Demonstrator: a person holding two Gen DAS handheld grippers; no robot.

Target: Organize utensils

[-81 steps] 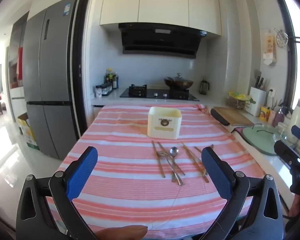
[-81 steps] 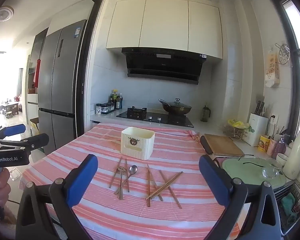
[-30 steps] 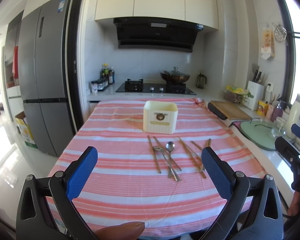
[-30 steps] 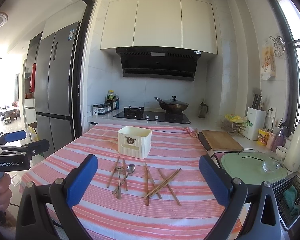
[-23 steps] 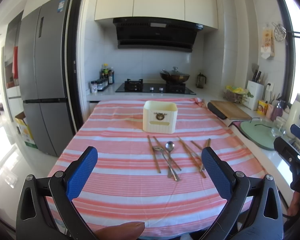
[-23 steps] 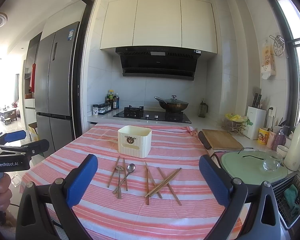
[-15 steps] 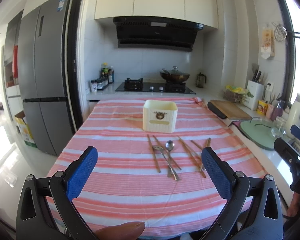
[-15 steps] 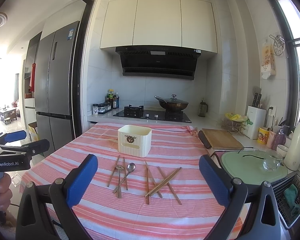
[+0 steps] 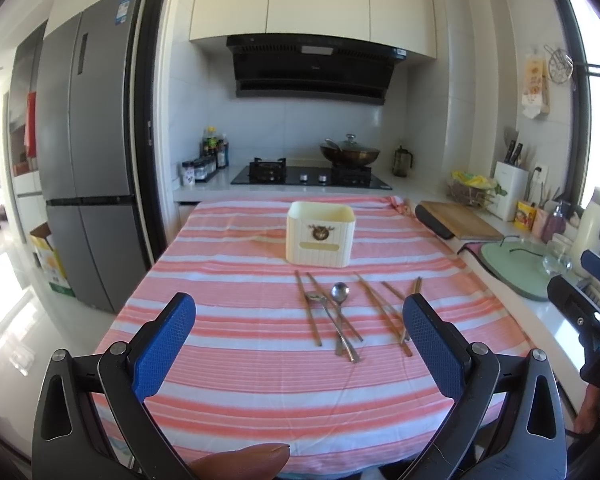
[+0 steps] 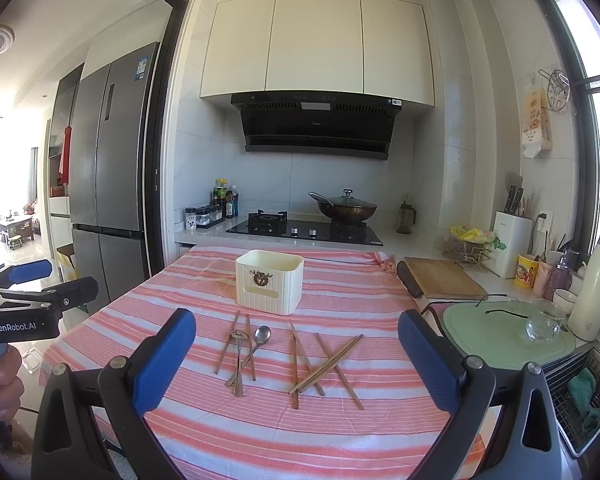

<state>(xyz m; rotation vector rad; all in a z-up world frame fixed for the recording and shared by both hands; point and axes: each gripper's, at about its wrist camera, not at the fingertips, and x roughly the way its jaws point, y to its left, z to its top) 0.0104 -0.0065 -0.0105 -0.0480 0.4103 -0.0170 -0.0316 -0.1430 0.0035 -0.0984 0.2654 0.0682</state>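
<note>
A cream utensil holder (image 9: 321, 236) (image 10: 269, 281) stands empty on the pink striped tablecloth (image 9: 236, 320) (image 10: 340, 304). In front of it lie two metal spoons (image 9: 339, 293) (image 10: 261, 334) and several wooden chopsticks (image 9: 380, 308) (image 10: 327, 364), some crossed. My left gripper (image 9: 300, 348) is open and empty, held above the near table edge. My right gripper (image 10: 296, 364) is open and empty too, to the right of the left one. Each gripper shows at the edge of the other's view.
A wooden cutting board (image 10: 444, 277) and a green mat with a glass (image 10: 544, 325) sit on the counter to the right. A stove with a wok (image 10: 347, 206) stands behind the table. A grey fridge (image 9: 88, 184) is at the left.
Over the last second almost nothing moved. Since 2.7 s ago both grippers have pulled back and levelled a little, so the table appears slightly farther.
</note>
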